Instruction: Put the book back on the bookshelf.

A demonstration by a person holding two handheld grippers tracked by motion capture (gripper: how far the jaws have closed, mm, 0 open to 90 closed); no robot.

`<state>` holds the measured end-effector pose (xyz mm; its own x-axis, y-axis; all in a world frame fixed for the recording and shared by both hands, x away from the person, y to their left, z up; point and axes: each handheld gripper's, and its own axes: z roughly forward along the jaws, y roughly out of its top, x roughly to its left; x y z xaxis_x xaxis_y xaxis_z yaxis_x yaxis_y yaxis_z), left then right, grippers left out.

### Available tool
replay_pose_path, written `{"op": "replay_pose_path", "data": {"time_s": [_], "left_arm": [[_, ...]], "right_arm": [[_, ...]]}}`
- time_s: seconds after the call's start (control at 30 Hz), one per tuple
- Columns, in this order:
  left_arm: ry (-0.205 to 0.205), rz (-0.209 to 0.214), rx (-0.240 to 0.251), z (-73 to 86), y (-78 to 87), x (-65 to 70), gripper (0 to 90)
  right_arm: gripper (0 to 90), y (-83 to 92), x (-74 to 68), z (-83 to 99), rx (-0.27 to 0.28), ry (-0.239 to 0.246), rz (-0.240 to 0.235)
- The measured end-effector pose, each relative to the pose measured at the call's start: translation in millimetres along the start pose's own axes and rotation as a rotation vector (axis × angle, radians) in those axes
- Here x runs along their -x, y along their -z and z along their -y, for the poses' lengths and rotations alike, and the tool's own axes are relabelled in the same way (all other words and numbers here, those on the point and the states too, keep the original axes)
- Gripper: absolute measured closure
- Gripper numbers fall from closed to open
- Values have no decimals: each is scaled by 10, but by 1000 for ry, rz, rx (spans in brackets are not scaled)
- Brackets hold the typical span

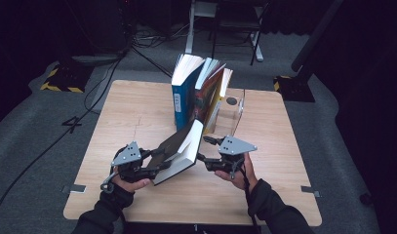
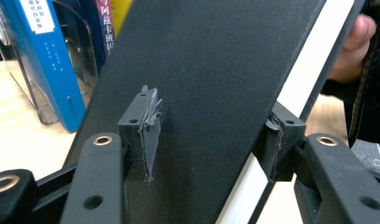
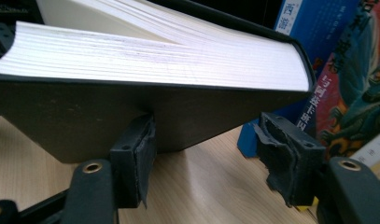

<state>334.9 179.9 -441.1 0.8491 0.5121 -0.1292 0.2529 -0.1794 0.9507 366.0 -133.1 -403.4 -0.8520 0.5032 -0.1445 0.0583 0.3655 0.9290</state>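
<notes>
Because only your left gripper [image 1: 156,163] has the black book [image 1: 179,151], the main risk is that it slips or swings down. The book sits tilted at the centre of the high view, its upper corner close to the blue book [image 1: 182,100] in the upright row behind it. The grip is near the lower end, so the long free end levers against the pads. If they loosen, the book could drop onto the table [image 1: 264,185] or knock the leaning row over against the clear holder [image 1: 236,113].

Your left hand comes in at lower left, with its claw reaching right, and both pads appear to press on the book's covers. Your right hand comes in at lower right. Your right gripper [image 1: 205,148] points left toward the page edge, its claw about half wide and holding nothing, with one pad just beside the lower cover.
</notes>
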Motion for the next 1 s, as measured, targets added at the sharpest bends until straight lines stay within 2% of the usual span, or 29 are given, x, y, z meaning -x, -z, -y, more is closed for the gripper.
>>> {"op": "replay_pose_path", "data": {"time_s": [0.1, 0.23, 0.33, 0.43, 0.7, 0.73, 0.9, 1.0], "left_arm": [[-5, 5, -12, 13, 21, 2, 470], [15, 16, 0, 35, 39, -14, 472], [40, 49, 24, 50, 22, -23, 472], [54, 90, 41, 54, -38, -8, 473], [0, 144, -17, -10, -333, 169, 477], [-8, 157, -26, -15, -412, 195, 486], [-15, 181, -35, -41, -508, 193, 491], [-33, 171, -42, -53, -518, 216, 489]], "right_arm": [[414, -20, -10, -44, -4, 15, -8], [425, -34, -23, -83, 3, 24, -32], [426, -19, -26, -88, 16, 31, -38], [432, 44, -23, -92, 53, 66, -47], [434, 281, 46, -60, 69, 82, -28], [438, 326, 56, -48, 69, 84, -23], [446, 423, 97, -4, 61, 79, -14], [446, 463, 97, 14, 57, 86, -6]]}}
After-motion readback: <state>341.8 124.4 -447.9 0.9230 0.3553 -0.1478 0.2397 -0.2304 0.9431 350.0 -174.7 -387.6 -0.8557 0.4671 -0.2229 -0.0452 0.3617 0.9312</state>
